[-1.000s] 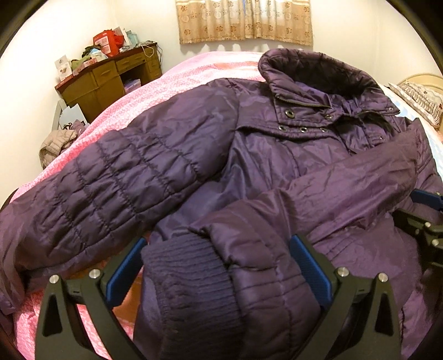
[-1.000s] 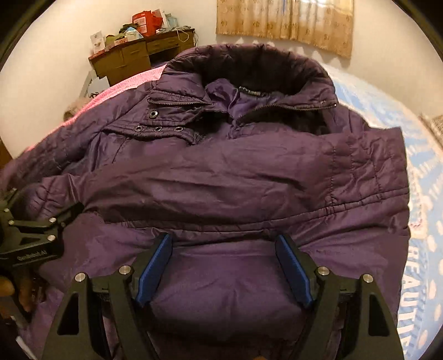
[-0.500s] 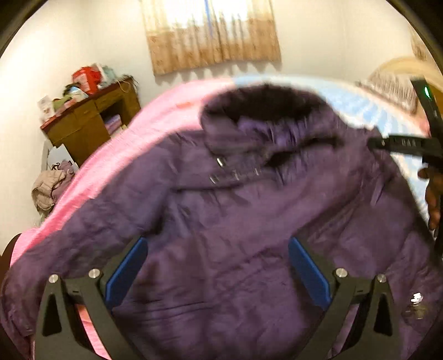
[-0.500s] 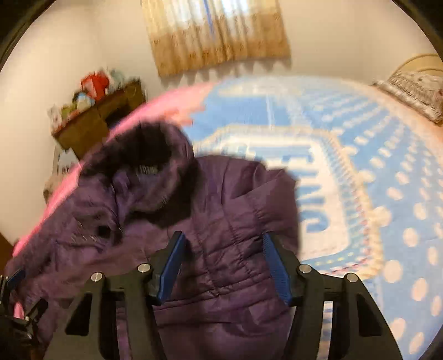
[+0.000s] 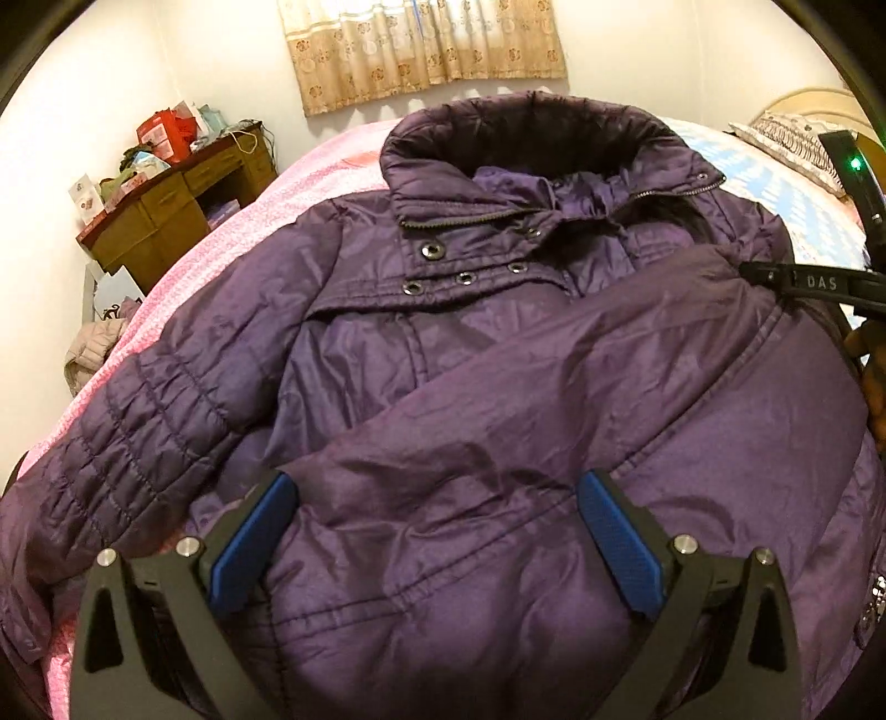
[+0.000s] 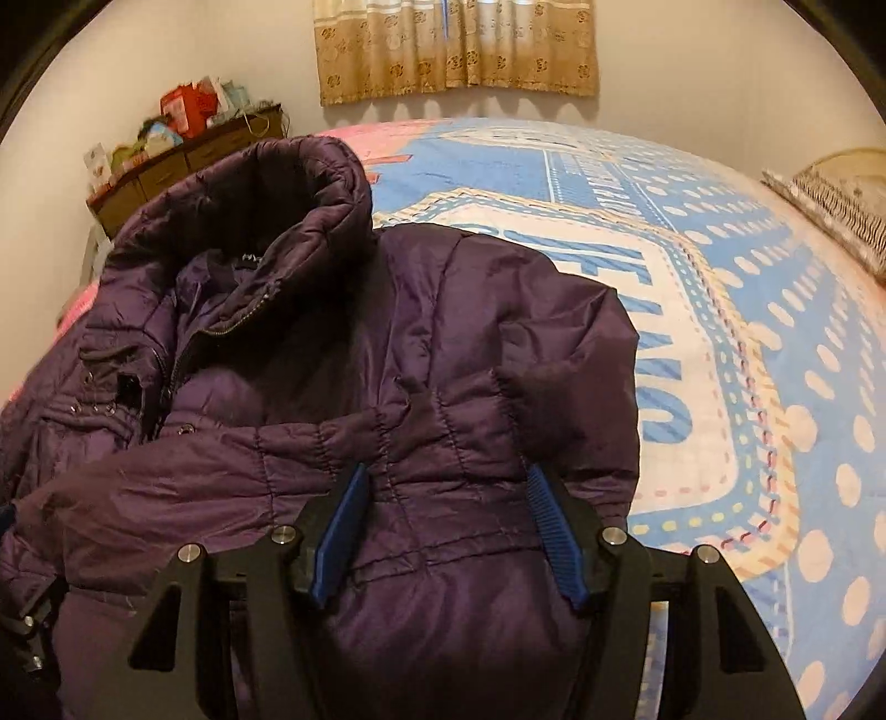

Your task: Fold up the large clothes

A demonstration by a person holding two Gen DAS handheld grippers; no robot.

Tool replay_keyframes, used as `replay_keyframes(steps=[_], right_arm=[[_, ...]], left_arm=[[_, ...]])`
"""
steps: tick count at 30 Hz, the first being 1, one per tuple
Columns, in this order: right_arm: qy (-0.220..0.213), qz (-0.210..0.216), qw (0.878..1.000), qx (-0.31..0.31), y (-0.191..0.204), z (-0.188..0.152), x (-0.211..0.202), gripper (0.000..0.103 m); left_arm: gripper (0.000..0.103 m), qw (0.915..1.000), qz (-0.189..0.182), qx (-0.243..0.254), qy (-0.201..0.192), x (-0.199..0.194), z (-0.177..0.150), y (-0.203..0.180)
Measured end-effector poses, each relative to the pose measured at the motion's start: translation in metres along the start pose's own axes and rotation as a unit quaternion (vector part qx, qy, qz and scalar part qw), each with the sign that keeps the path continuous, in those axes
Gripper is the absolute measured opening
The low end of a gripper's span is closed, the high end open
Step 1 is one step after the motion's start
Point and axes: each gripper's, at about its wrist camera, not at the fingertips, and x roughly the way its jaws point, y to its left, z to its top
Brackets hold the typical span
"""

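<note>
A large purple quilted jacket [image 5: 498, 343] lies face up on the bed, collar toward the far wall. One sleeve is folded across its chest; the other sleeve [image 5: 138, 443] lies out to the left. My left gripper [image 5: 437, 531] is open, low over the jacket's lower front, with cloth bulging between its blue pads. My right gripper [image 6: 446, 531] is open over the jacket [image 6: 343, 387] at its right shoulder and side, with quilted cloth between the pads. The right gripper's body shows at the right edge of the left wrist view [image 5: 819, 282].
The bed has a pink cover [image 5: 232, 221] on the left and a blue dotted blanket [image 6: 747, 360] on the right. A cluttered wooden desk [image 5: 166, 210] stands at the far left wall. A pillow [image 5: 797, 138] lies far right. A curtain [image 5: 426, 50] hangs behind.
The left gripper has let go of the sleeve cuff, which now lies folded across the chest, and pulled back. The right gripper has moved to the jacket's right shoulder side.
</note>
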Motion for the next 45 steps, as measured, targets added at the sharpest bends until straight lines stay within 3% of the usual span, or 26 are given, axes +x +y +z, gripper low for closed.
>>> replay_keyframes(steps=[4,6,10,14,17,19,21,24,29,32,35,38,40,43,45], right_arm=[[0.043,-0.029,0.999,-0.015,0.009,0.016,-0.023,0.062],[0.019,0.006,1.0,0.02,0.015,0.019,-0.062,0.065],[-0.009,0.075,0.997,-0.003,0.065,-0.001,-0.115,0.074],[0.01,0.119,0.991,-0.063,0.132,-0.036,-0.116,0.074],[0.029,0.109,0.988,-0.102,0.169,-0.06,-0.095,0.074],[0.049,0.093,0.988,-0.116,0.18,-0.074,-0.071,0.074],[0.028,0.086,0.988,-0.128,0.182,-0.079,-0.066,0.076],[0.031,0.09,0.988,-0.125,0.178,-0.075,-0.063,0.076],[-0.025,0.086,0.988,-0.123,0.173,-0.092,-0.081,0.082],[-0.027,0.093,0.989,-0.108,0.169,-0.093,-0.079,0.086],[-0.027,0.091,0.989,-0.109,0.169,-0.095,-0.08,0.087],[-0.03,0.092,0.989,-0.108,0.169,-0.095,-0.081,0.087],[-0.032,0.092,0.989,-0.108,0.169,-0.095,-0.08,0.087],[-0.036,0.093,0.989,-0.106,0.167,-0.096,-0.082,0.088],[-0.038,0.093,0.989,-0.105,0.166,-0.097,-0.083,0.088]], left_arm=[[0.101,0.9997,-0.024,0.007,0.004,-0.011,0.003,0.009],[0.101,0.9991,-0.028,0.011,-0.028,-0.04,0.0,0.02],[0.103,0.9946,-0.044,-0.026,-0.09,-0.093,-0.013,0.054],[0.103,0.9923,-0.002,-0.058,-0.109,-0.12,-0.04,0.094],[0.103,0.9914,0.03,-0.078,-0.101,-0.13,-0.067,0.124],[0.103,0.9906,0.044,-0.089,-0.094,-0.136,-0.085,0.143],[0.103,0.9883,0.067,-0.103,-0.09,-0.144,-0.102,0.163],[0.103,0.9842,0.089,-0.125,-0.088,-0.154,-0.119,0.188],[0.103,0.9675,0.136,-0.193,-0.091,-0.173,-0.146,0.245],[0.103,0.9529,0.145,-0.256,-0.074,-0.18,-0.168,0.288],[0.103,0.9384,0.132,-0.314,-0.058,-0.183,-0.195,0.326],[0.102,0.9187,0.092,-0.379,-0.064,-0.181,-0.216,0.352],[0.094,0.9052,0.043,-0.416,-0.074,-0.173,-0.225,0.361],[0.093,0.9025,0.004,-0.424,-0.073,-0.161,-0.224,0.354],[0.091,0.9099,0.005,-0.408,-0.073,-0.156,-0.223,0.351]])
